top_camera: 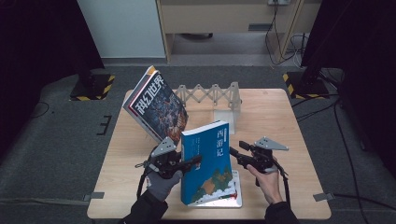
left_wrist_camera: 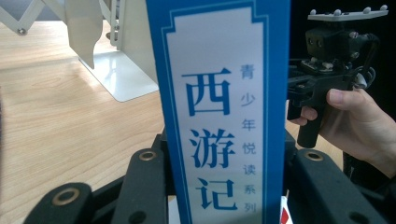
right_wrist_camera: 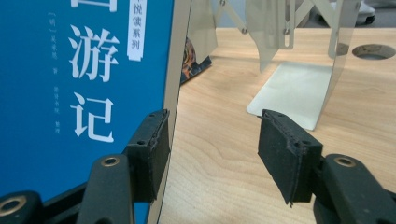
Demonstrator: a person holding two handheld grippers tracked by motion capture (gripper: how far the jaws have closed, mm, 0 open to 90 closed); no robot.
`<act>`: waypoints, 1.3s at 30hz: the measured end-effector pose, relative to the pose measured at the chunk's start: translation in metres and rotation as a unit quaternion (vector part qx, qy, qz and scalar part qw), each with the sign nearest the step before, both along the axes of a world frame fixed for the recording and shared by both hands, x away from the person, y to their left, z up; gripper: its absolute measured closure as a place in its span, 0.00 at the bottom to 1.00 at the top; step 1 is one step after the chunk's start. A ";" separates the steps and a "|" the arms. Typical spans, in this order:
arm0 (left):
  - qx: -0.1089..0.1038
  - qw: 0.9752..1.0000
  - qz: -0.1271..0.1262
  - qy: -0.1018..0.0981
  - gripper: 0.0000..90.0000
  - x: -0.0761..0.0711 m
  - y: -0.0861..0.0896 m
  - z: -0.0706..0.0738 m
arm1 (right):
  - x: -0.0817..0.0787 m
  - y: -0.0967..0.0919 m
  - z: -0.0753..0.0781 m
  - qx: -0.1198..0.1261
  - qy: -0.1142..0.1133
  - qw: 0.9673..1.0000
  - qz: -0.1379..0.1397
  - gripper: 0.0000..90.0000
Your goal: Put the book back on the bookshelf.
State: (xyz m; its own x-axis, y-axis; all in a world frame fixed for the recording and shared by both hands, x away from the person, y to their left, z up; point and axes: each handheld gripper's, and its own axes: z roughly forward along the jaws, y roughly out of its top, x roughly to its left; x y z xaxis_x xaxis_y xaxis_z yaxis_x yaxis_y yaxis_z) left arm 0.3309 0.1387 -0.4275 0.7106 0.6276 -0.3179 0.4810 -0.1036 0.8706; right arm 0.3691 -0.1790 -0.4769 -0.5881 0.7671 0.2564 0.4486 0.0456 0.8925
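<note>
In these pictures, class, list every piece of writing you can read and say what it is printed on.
"西游记": large characters on the spine and front cover of the blue book.
"青少年悦读系列": smaller column beside the title on that spine.
"科幻世界": white characters on the cover of the dark magazine leaning against the folding rack.
Small columns beside the cover title: too small to read.

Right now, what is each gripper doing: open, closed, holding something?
Left gripper: closed on the spine of the blue book, holding it upright.
Right gripper: open, holding nothing; one finger lies at the book's edge, the other stands apart.
</note>
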 end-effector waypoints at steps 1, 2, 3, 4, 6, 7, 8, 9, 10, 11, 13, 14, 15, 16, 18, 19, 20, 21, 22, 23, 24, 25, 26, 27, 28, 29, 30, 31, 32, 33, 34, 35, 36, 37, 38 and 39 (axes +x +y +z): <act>-0.001 1.000 0.000 0.000 0.67 0.000 0.000 0.000 | 0.000 0.000 0.000 0.002 0.001 1.000 0.000 0.49; -0.001 1.000 -0.001 0.000 0.67 0.000 0.000 0.000 | 0.000 0.001 -0.001 0.000 0.002 1.000 -0.003 0.50; -0.001 1.000 -0.001 0.000 0.67 0.000 0.000 0.000 | 0.000 0.002 -0.001 -0.005 0.004 1.000 -0.010 0.51; -0.001 1.000 -0.002 -0.001 0.67 0.000 0.000 0.000 | 0.000 0.003 -0.001 -0.010 0.008 1.000 -0.019 0.52; -0.001 1.000 -0.003 -0.002 0.67 -0.001 -0.001 0.000 | 0.001 0.007 -0.002 -0.016 0.011 0.999 -0.036 0.55; -0.001 1.000 -0.004 -0.001 0.67 0.000 -0.001 0.001 | 0.003 0.010 -0.002 -0.018 0.017 0.999 -0.035 0.57; -0.002 1.000 -0.004 -0.002 0.67 0.000 -0.001 0.001 | 0.003 0.012 -0.003 -0.021 0.016 0.999 -0.035 0.58; -0.002 1.000 -0.004 -0.002 0.67 0.000 -0.001 0.001 | 0.004 0.014 -0.004 -0.022 0.016 0.999 -0.035 0.61; -0.003 1.000 -0.004 -0.001 0.67 0.000 -0.001 0.001 | 0.005 0.015 -0.004 -0.015 0.015 0.999 -0.027 0.66; -0.005 1.000 -0.005 -0.001 0.67 0.000 0.000 0.000 | 0.005 0.016 -0.004 -0.010 0.013 1.000 -0.023 0.68; -0.013 1.000 -0.008 -0.001 0.67 0.001 0.000 0.000 | 0.005 0.015 -0.003 0.006 0.015 1.000 -0.006 0.76; -0.017 1.000 -0.009 -0.003 0.68 0.001 0.000 0.000 | 0.005 0.015 -0.002 0.005 0.015 1.000 -0.002 0.79; -0.018 1.000 -0.011 -0.006 0.68 0.001 -0.002 0.001 | 0.004 0.015 -0.002 0.008 0.015 1.000 0.002 0.83; -0.019 1.000 -0.015 -0.009 0.68 0.001 -0.003 0.002 | 0.005 0.014 -0.001 0.013 0.016 1.000 0.007 0.87; -0.020 0.999 -0.018 -0.016 0.68 0.001 -0.007 0.006 | 0.006 0.013 0.000 0.024 0.013 1.000 0.009 0.94; -0.024 0.999 -0.017 -0.023 0.68 0.001 -0.008 0.008 | 0.006 0.013 0.002 0.028 0.012 0.999 0.012 0.96; -0.026 0.999 -0.020 -0.029 0.68 0.002 -0.009 0.010 | 0.007 0.012 0.004 0.035 0.008 0.999 0.012 0.98; -0.026 0.999 -0.021 -0.034 0.68 0.002 -0.010 0.012 | 0.008 0.011 0.006 0.045 0.004 0.999 0.011 1.00; -0.026 0.999 -0.019 -0.041 0.68 0.002 -0.011 0.014 | 0.009 0.010 0.009 0.053 0.000 0.999 0.010 1.00; -0.029 0.998 -0.018 -0.046 0.68 0.002 -0.011 0.015 | 0.010 0.010 0.012 0.054 -0.003 0.998 0.009 1.00; -0.031 0.998 -0.020 -0.052 0.68 0.002 -0.010 0.016 | 0.012 0.010 0.014 0.054 -0.007 0.998 0.011 1.00; -0.034 0.998 -0.021 -0.057 0.68 0.001 -0.010 0.017 | 0.012 0.011 0.017 0.052 -0.012 0.998 0.012 1.00; -0.036 0.997 -0.025 -0.063 0.68 0.000 -0.008 0.016 | 0.012 0.010 0.019 0.051 -0.018 0.998 0.015 1.00; -0.036 0.997 -0.026 -0.064 0.68 -0.001 -0.008 0.015 | 0.012 0.011 0.021 0.047 -0.026 0.998 0.019 1.00; -0.030 0.997 -0.027 -0.066 0.68 -0.004 -0.008 0.014 | 0.012 0.011 0.022 0.044 -0.026 0.998 0.022 1.00; -0.022 0.997 -0.026 -0.068 0.68 -0.006 -0.008 0.012 | 0.011 0.011 0.021 0.041 -0.026 0.999 0.025 1.00; -0.018 0.997 -0.027 -0.068 0.68 -0.007 -0.008 0.009 | 0.011 0.012 0.019 0.040 -0.025 0.999 0.027 1.00; -0.013 0.997 -0.028 -0.068 0.67 -0.009 -0.007 0.006 | 0.010 0.012 0.017 0.037 -0.025 0.999 0.029 1.00; -0.010 0.998 -0.024 -0.064 0.67 -0.010 -0.005 0.004 | 0.010 0.013 0.015 0.038 -0.024 0.998 0.032 1.00; -0.011 0.998 -0.023 -0.061 0.67 -0.010 -0.004 0.001 | 0.009 0.014 0.014 0.035 -0.024 0.999 0.033 1.00; -0.015 0.998 -0.022 -0.057 0.67 -0.010 -0.002 0.000 | 0.009 0.016 0.012 0.033 -0.025 0.999 0.033 1.00; -0.017 0.998 -0.021 -0.055 0.67 -0.010 -0.001 0.000 | 0.008 0.017 0.012 0.032 -0.027 0.999 0.034 1.00; -0.017 0.998 -0.022 -0.056 0.67 -0.010 -0.001 0.000 | 0.008 0.017 0.012 0.034 -0.029 0.998 0.036 1.00; -0.019 0.998 -0.025 -0.056 0.66 -0.010 -0.002 0.000 | 0.009 0.017 0.013 0.034 -0.029 0.998 0.038 1.00; -0.020 0.998 -0.028 -0.058 0.65 -0.010 -0.005 0.000 | 0.009 0.017 0.013 0.033 -0.030 0.998 0.041 1.00; -0.019 0.998 -0.029 -0.058 0.64 -0.010 -0.006 0.000 | 0.008 0.017 0.013 0.035 -0.031 0.998 0.046 1.00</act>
